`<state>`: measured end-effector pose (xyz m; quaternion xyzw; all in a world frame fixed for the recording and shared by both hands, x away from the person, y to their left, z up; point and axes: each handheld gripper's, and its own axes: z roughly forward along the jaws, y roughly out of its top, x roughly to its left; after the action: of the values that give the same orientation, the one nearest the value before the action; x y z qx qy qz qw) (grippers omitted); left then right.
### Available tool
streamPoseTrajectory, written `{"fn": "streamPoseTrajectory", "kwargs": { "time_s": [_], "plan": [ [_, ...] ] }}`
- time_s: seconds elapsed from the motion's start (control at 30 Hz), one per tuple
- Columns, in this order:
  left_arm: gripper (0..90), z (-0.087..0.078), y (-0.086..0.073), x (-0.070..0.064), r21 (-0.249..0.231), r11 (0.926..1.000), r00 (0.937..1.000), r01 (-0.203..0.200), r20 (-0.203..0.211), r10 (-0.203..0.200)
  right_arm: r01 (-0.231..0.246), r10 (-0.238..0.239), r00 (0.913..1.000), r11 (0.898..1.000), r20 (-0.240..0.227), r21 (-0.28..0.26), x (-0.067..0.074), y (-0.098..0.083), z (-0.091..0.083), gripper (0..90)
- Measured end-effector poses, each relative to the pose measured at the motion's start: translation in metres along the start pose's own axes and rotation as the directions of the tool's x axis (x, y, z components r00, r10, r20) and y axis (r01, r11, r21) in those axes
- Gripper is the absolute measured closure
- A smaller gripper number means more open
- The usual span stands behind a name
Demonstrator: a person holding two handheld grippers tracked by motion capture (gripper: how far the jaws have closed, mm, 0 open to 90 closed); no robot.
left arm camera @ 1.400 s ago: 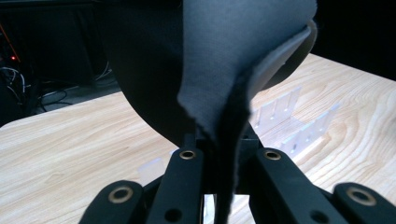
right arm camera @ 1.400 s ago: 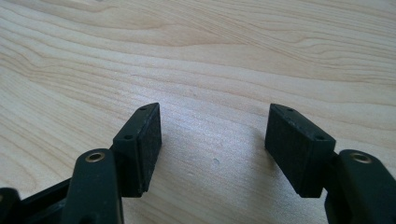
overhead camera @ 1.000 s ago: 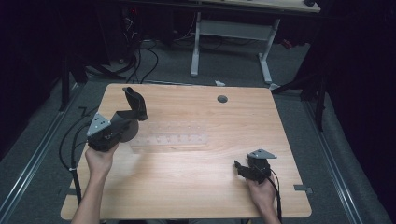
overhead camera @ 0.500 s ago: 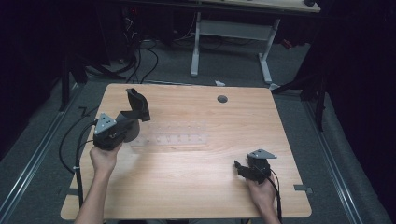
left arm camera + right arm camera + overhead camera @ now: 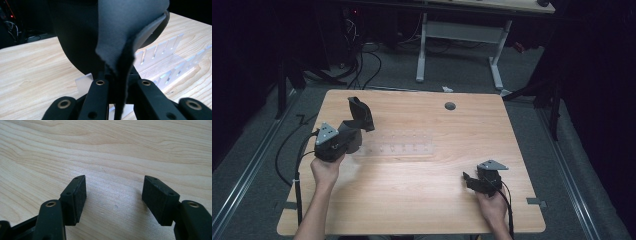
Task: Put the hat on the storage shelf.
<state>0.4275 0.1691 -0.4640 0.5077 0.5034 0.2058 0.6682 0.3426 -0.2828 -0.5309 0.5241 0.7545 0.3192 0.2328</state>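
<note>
On the wooden table, our left gripper pinches a dark floppy pouch just above the clear slotted rack. We judge the next move is lowering it into 1 slot; our right gripper rests wide and holds nothing.

Left gripper: shifted slightly toward the table's centre and a little toward the far edge, compared with one second ago; the person's left hand has followed it.

Dark fabric piece: carried along in the closed jaws; its raised end now stands nearer the clear slotted rack than before, and reads more upright in the high view.

Left forearm: angle changed; it now enters from the bottom edge closer to the table's left corner and leans further inward.
</note>
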Motion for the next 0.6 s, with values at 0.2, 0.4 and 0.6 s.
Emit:
{"fn": "streamPoseTrajectory", "kwargs": {
  "time_s": [0.2, 0.4, 0.6],
  "plan": [
    [85.0, 0.0015, -0.0073, 0.0014, 0.018, 0.9998, 0.9999, -0.009, -0.010, 0.009, 0.000, 0.000, 1.0000, 1.000, 0.000, 0.000, 0.0001, 0.0000, 0.0000, 36.4],
    [84.0, 0.0012, -0.0087, 0.0004, 0.031, 0.9994, 0.9997, -0.018, -0.013, 0.018, 0.001, -0.001, 1.0000, 1.000, -0.001, 0.001, 0.0001, -0.0001, -0.0001, 36.2],
    [83.6, 0.0000, -0.0093, -0.0003, 0.051, 0.9985, 0.9995, -0.019, -0.022, 0.020, 0.002, -0.002, 1.0000, 1.000, -0.001, 0.001, 0.0002, -0.0001, -0.0001, 36.0]
  ]
}}
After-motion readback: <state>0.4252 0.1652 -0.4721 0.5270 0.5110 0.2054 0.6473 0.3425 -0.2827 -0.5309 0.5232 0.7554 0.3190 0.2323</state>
